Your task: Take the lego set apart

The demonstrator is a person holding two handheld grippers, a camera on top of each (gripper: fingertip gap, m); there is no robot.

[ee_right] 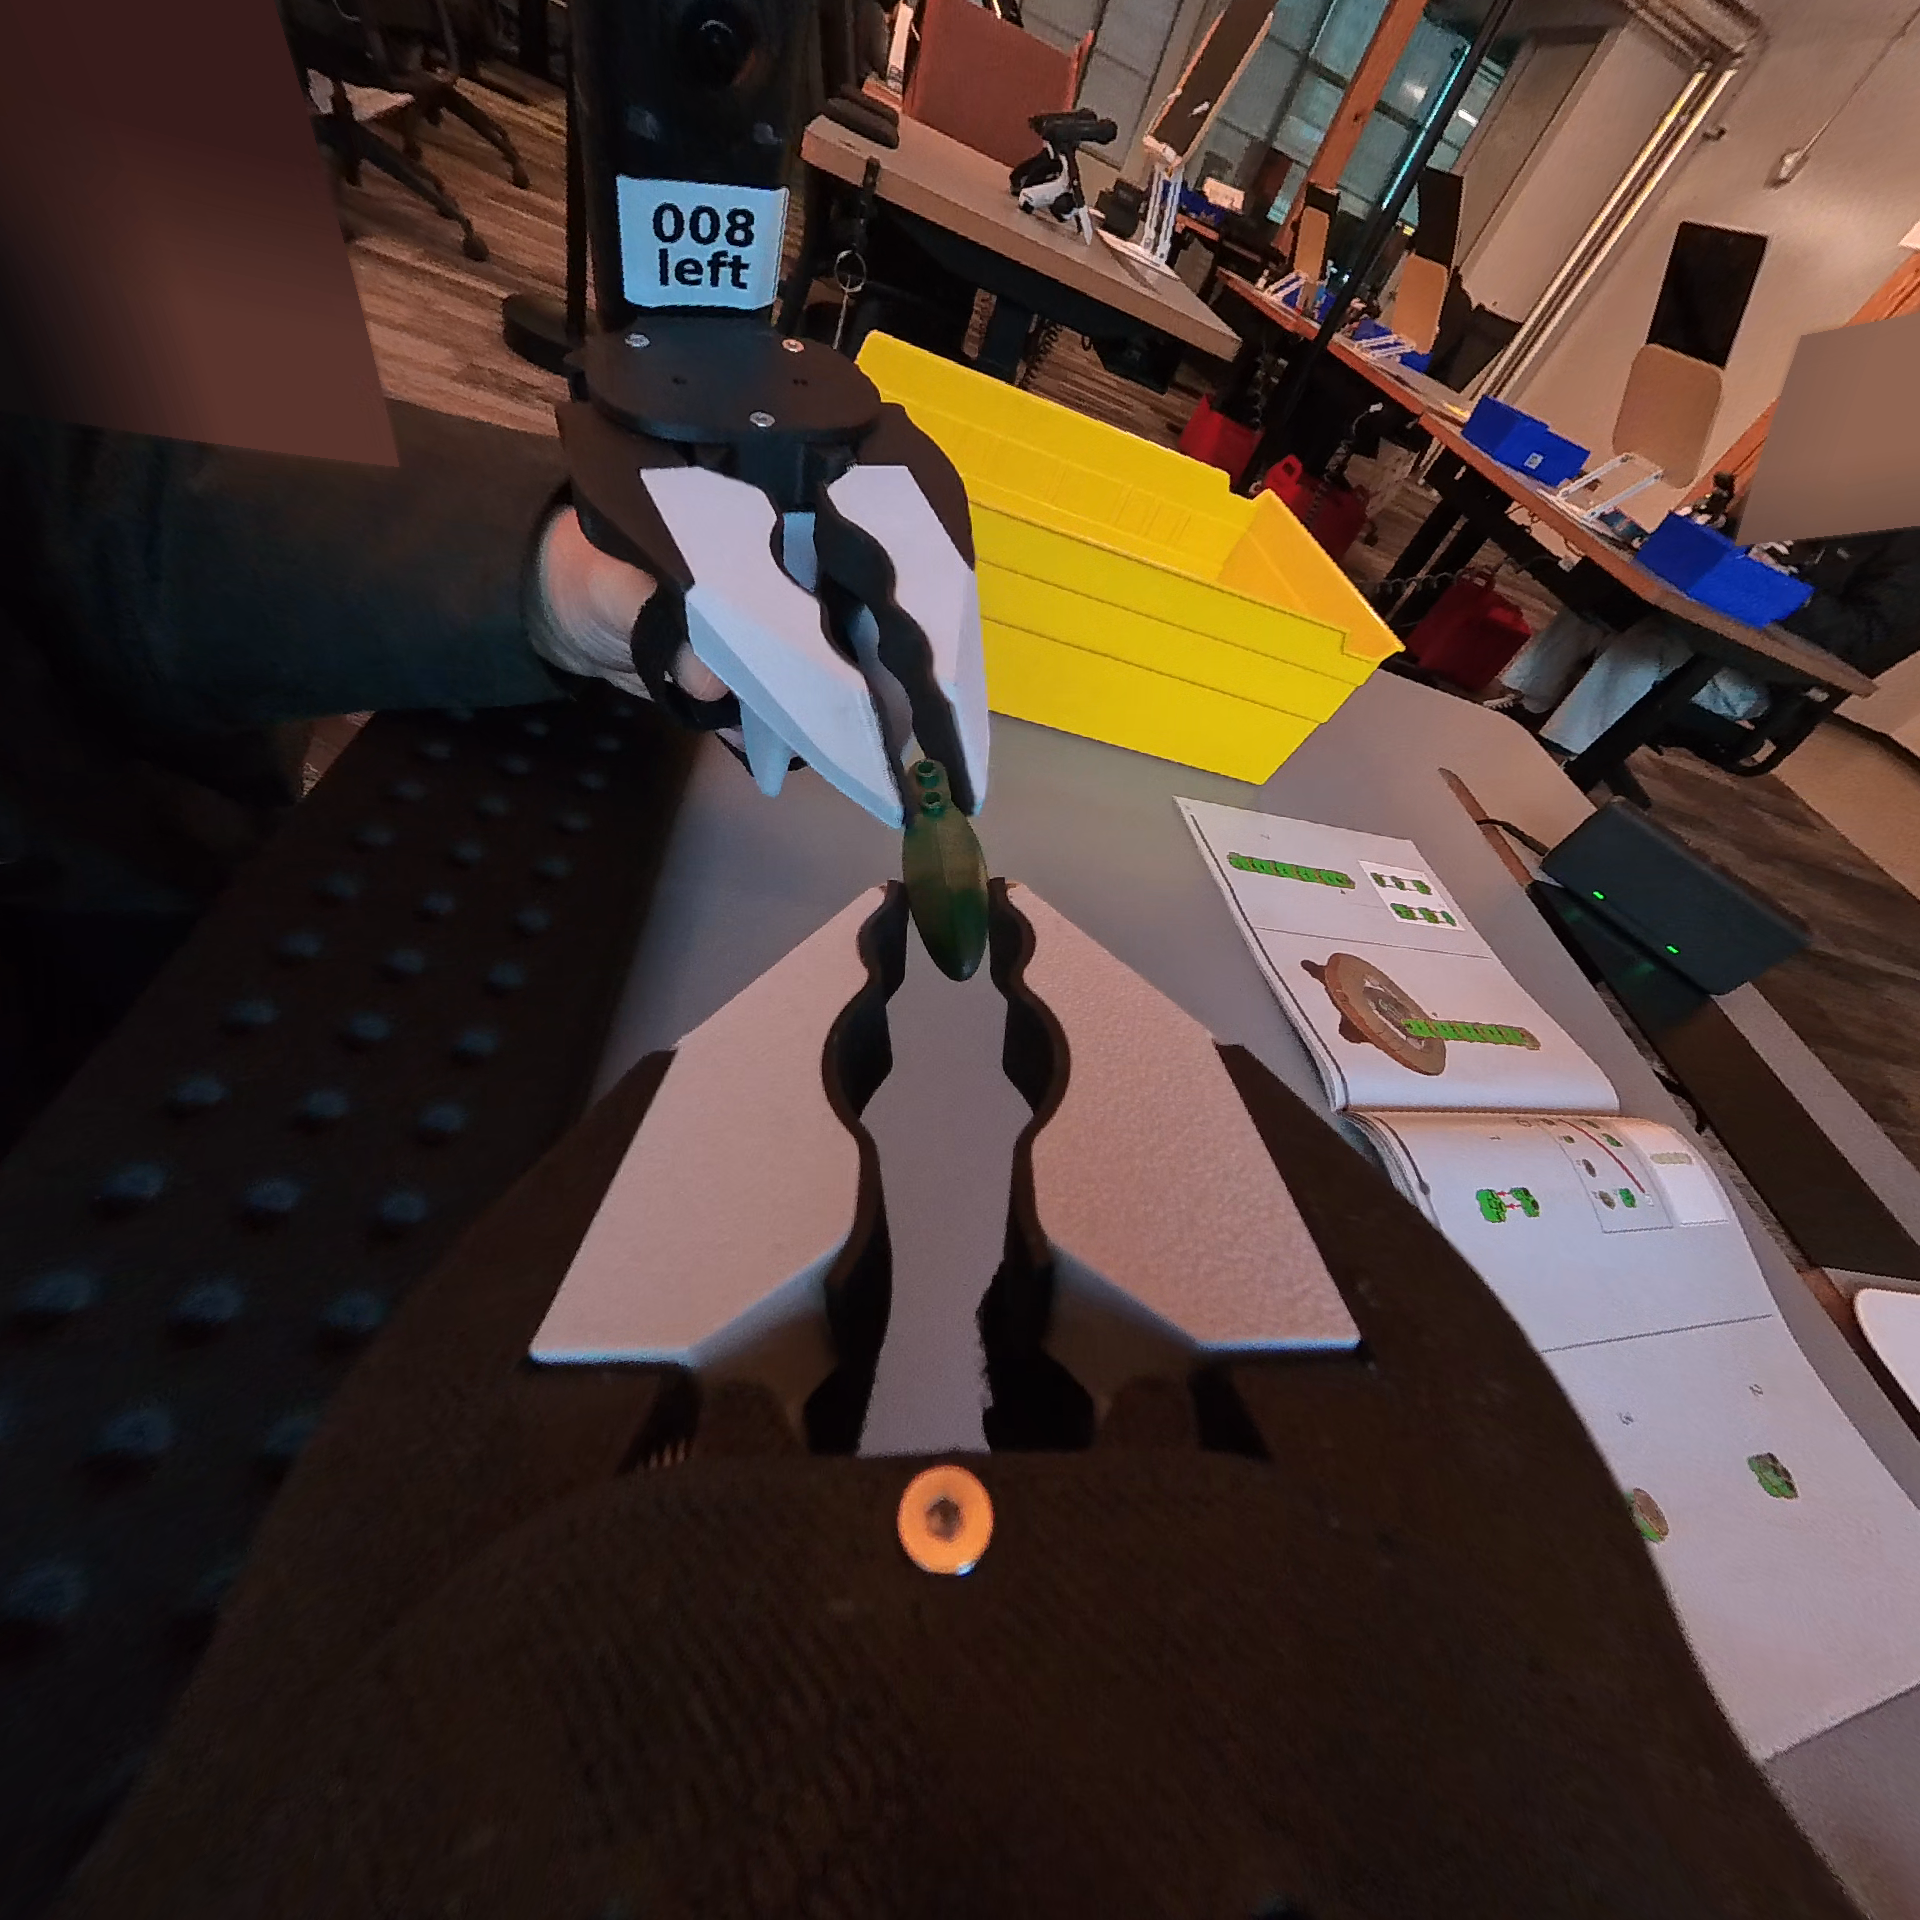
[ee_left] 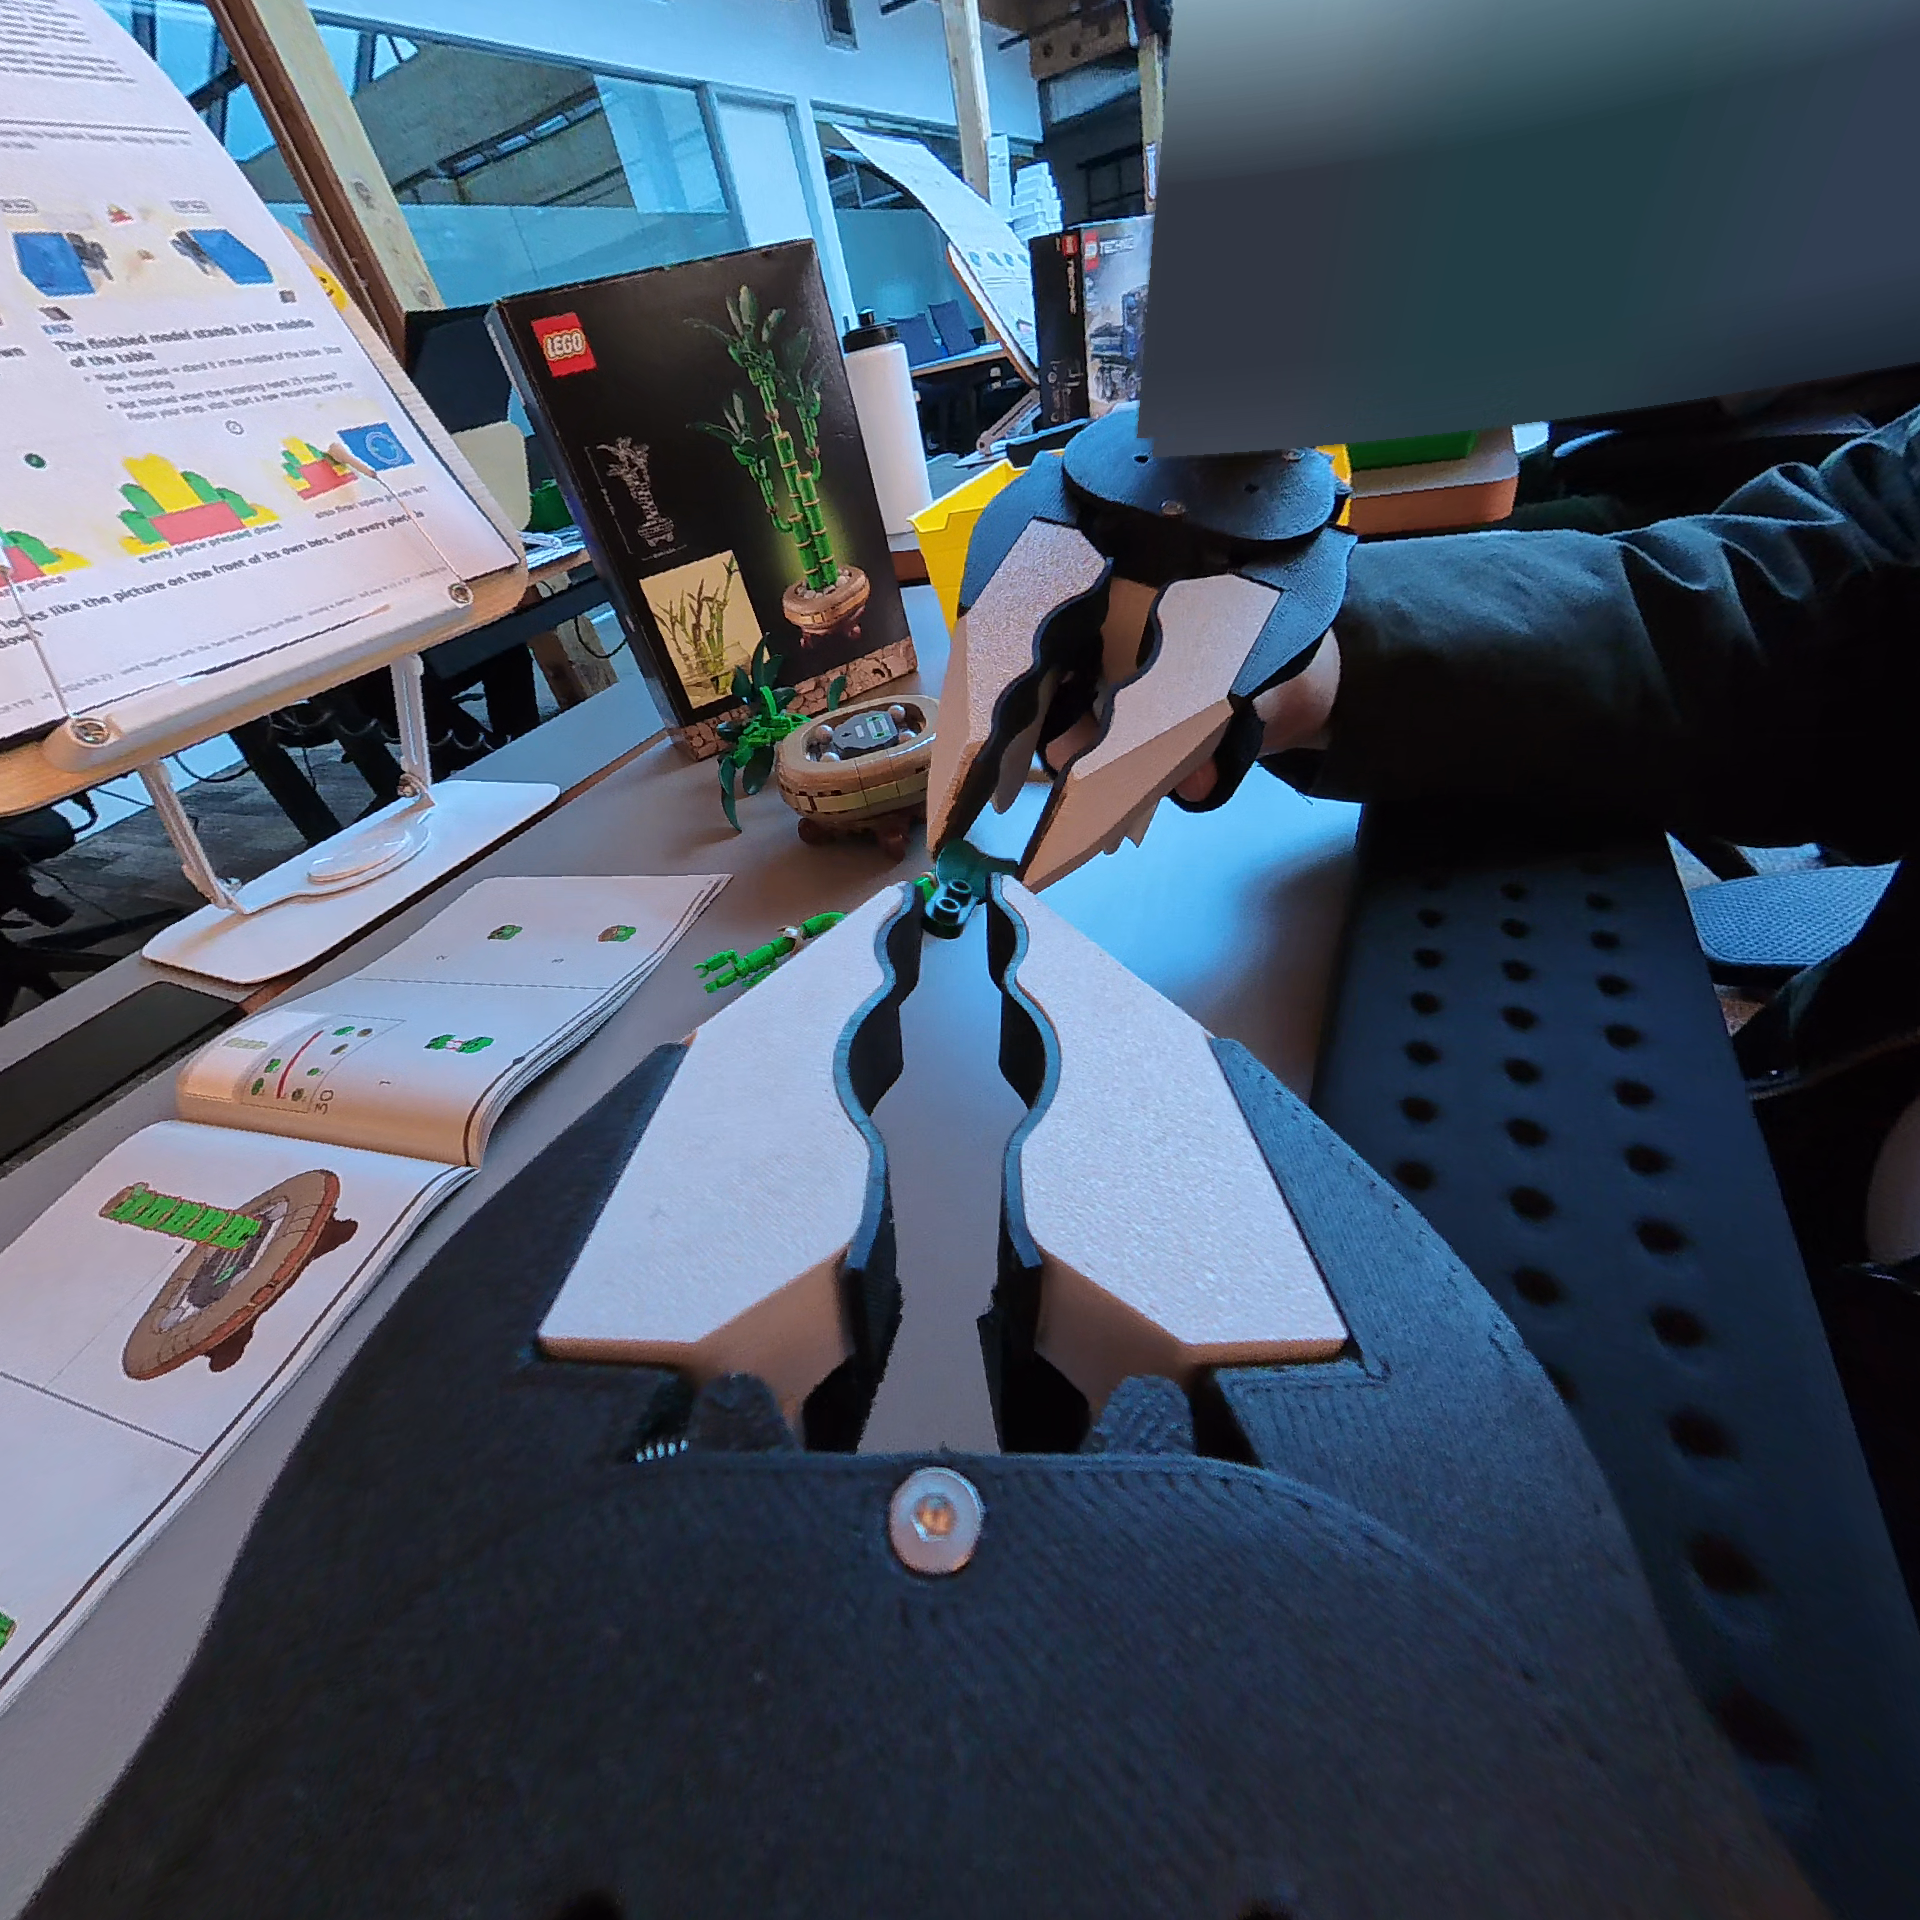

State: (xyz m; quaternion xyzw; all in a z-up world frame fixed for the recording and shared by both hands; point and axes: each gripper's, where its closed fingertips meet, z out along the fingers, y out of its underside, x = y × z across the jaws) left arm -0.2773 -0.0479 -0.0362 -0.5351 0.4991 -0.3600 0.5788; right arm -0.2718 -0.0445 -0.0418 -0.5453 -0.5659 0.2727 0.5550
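A dark green lego leaf piece with a studded end is held between both grippers above the table. My left gripper is shut on its studded end. It also shows in the right wrist view. My right gripper is shut on the leaf blade and comes in from above in the left wrist view. The round brown pot base stands behind them with a leafy green stalk beside it. A bright green bamboo segment lies on the table.
The lego box stands behind the pot. An open instruction booklet lies to the left, under a document stand. A yellow bin stands at the table's far side. A black perforated mat lies on the right.
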